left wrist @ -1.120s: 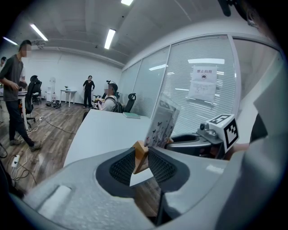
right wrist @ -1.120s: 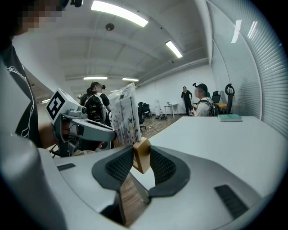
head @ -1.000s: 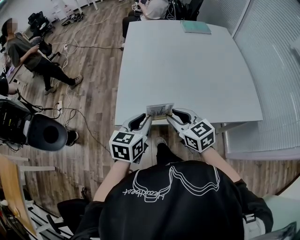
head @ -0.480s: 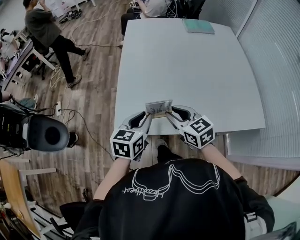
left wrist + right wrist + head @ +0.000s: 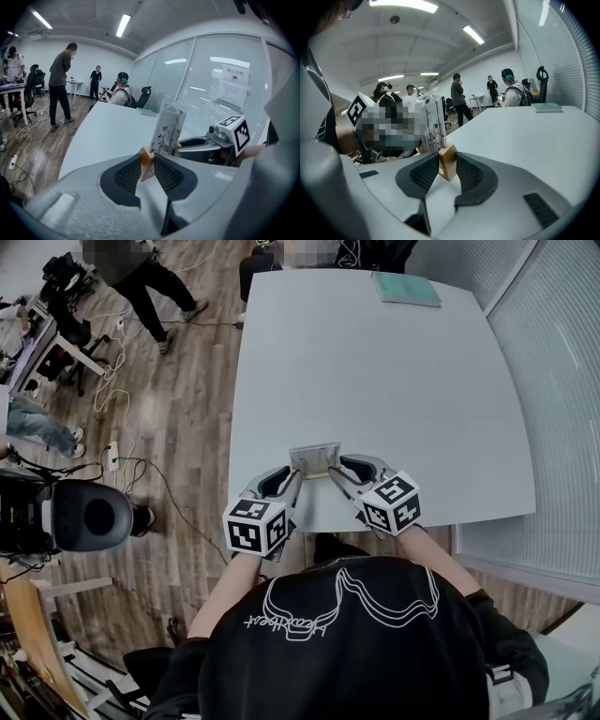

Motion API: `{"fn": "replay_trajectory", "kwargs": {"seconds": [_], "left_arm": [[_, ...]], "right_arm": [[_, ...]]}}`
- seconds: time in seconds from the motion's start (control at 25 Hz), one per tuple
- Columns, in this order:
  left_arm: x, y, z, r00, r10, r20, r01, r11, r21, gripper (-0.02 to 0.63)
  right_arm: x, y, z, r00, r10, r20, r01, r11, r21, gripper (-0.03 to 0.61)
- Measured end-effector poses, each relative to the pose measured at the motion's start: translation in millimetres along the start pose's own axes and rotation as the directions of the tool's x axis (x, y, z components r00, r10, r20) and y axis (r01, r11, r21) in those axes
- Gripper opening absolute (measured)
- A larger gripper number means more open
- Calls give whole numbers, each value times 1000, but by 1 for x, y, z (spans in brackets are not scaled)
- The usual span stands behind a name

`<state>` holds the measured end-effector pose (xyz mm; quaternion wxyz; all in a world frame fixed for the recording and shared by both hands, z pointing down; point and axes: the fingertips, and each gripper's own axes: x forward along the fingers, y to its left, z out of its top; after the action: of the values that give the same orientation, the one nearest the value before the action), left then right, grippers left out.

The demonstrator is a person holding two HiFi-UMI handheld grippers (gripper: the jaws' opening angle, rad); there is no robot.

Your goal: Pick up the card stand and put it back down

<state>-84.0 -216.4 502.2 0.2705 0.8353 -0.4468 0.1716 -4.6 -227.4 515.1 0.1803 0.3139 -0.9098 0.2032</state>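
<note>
The card stand (image 5: 315,458) is a clear upright holder with a printed card (image 5: 168,127) set in a small wooden base (image 5: 146,165). It hangs low over the white table (image 5: 375,381) near its front edge; whether it touches the top I cannot tell. My left gripper (image 5: 296,475) is shut on the left end of the wooden base. My right gripper (image 5: 334,471) is shut on the right end of the base (image 5: 448,161). In the left gripper view the right gripper (image 5: 206,146) shows just beyond the card.
A green book (image 5: 405,289) lies at the table's far right corner. A glass wall with blinds (image 5: 562,381) runs along the right. A black chair (image 5: 92,516) and floor cables (image 5: 131,456) are to the left. Several people (image 5: 60,84) are at the room's far end.
Both grippers have carried the card stand forward from the table's front edge to farther over the table, and lower. A person in the background has walked across the room.
</note>
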Motion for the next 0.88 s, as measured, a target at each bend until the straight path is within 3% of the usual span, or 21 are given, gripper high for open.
{"fn": "replay_trajectory", "kwargs": {"seconds": [0.88], "left_arm": [[75,52,-41,994,-29,-109,24,999,-41,89]], "right_arm": [[65,-52,-46,989,-18,-146,25,998,50,118]]}}
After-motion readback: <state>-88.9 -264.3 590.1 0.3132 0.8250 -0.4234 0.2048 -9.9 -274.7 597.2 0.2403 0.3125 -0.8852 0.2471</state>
